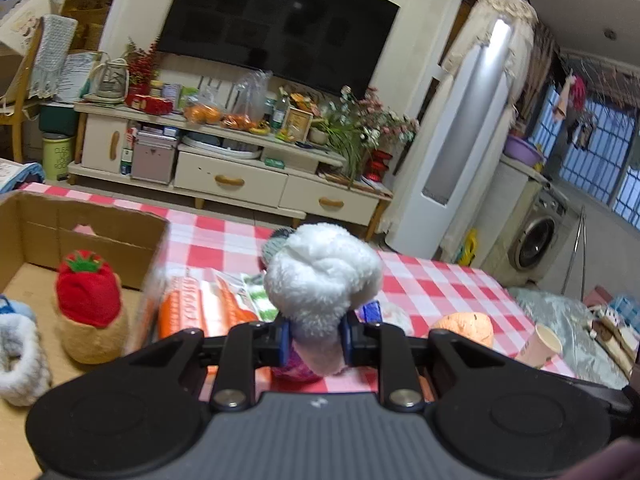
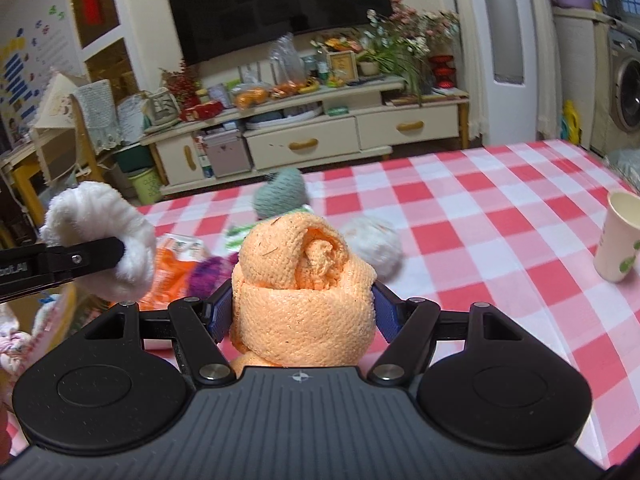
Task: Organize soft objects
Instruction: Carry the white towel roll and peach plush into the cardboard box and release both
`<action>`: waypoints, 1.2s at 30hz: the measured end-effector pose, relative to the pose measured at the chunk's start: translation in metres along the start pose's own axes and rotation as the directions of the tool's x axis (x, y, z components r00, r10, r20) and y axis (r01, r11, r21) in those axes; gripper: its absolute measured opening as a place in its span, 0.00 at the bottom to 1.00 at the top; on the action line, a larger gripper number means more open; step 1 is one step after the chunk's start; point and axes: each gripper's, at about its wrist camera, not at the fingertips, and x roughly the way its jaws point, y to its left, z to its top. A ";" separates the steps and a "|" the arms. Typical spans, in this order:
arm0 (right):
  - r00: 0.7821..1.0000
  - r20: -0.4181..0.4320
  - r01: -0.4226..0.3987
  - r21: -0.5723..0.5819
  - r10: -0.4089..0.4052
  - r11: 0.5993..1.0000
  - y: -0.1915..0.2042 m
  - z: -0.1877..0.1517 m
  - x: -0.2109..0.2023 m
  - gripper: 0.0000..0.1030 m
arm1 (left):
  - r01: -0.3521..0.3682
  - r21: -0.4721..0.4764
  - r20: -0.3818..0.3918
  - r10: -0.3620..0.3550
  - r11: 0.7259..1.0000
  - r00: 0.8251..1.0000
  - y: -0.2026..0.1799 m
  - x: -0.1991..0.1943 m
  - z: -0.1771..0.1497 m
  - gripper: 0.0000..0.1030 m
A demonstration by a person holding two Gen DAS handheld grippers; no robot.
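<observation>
In the left wrist view, the left gripper [image 1: 316,338] is clamped narrow on the stem of a white fluffy bundle [image 1: 322,268], whose bulky head stands well above the pads and hides what lies ahead. The cardboard box [image 1: 92,216] sits to the left on the red-checked tabletop [image 1: 432,280], already holding a strawberry plush [image 1: 89,294] and a grey-white fuzzy item [image 1: 18,360]. The pinch is low and the head is heavy, so the bundle could tip or slide out if swung hard toward the box; it could also catch the box's near wall, which looks blurred and close. An orange packet [image 1: 200,312] lies just beside that wall and may be dragged.

In the right wrist view, the right gripper [image 2: 303,312] stands wide with its blue pads pressed on a rolled orange cloth [image 2: 304,272], lifted off the tabletop. The roll is loosely wound and could unfurl or sag through so broad a hold. The left gripper's arm and its white bundle [image 2: 102,236] sit near on the left, so both heading for one box risks a collision. A paper cup [image 2: 620,236] stands well apart at the right, a grey plush [image 2: 280,194] and a white fluffy ball [image 2: 374,240] remain beyond.
</observation>
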 end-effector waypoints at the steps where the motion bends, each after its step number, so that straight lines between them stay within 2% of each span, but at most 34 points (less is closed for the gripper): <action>1: 1.000 0.003 -0.009 -0.009 0.009 1.000 0.004 0.001 -0.001 0.84 | -0.003 -0.005 0.006 0.003 1.000 1.000 0.003 -0.003 0.001 0.21; 9: 0.995 0.025 -0.092 -0.069 0.094 0.993 0.043 0.013 -0.003 0.84 | -0.046 -0.068 0.064 0.051 0.997 0.997 0.035 -0.022 0.014 0.21; 15: 0.983 0.025 -0.178 -0.098 0.181 0.979 0.077 0.017 -0.005 0.84 | -0.096 -0.133 0.108 0.110 0.987 0.988 0.066 -0.038 0.025 0.21; 19: 0.968 0.006 -0.247 -0.099 0.249 0.964 0.098 0.016 -0.004 0.84 | -0.147 -0.182 0.123 0.171 0.972 0.978 0.089 -0.044 0.030 0.21; 27: 0.923 -0.042 -0.386 -0.093 0.383 0.918 0.137 0.009 0.004 0.84 | -0.240 -0.251 0.128 0.278 0.938 0.952 0.129 -0.052 0.038 0.22; 36: 0.895 -0.116 -0.441 -0.084 0.431 0.893 0.158 0.001 0.022 0.85 | -0.299 -0.280 0.097 0.337 0.912 0.937 0.160 -0.053 0.040 0.22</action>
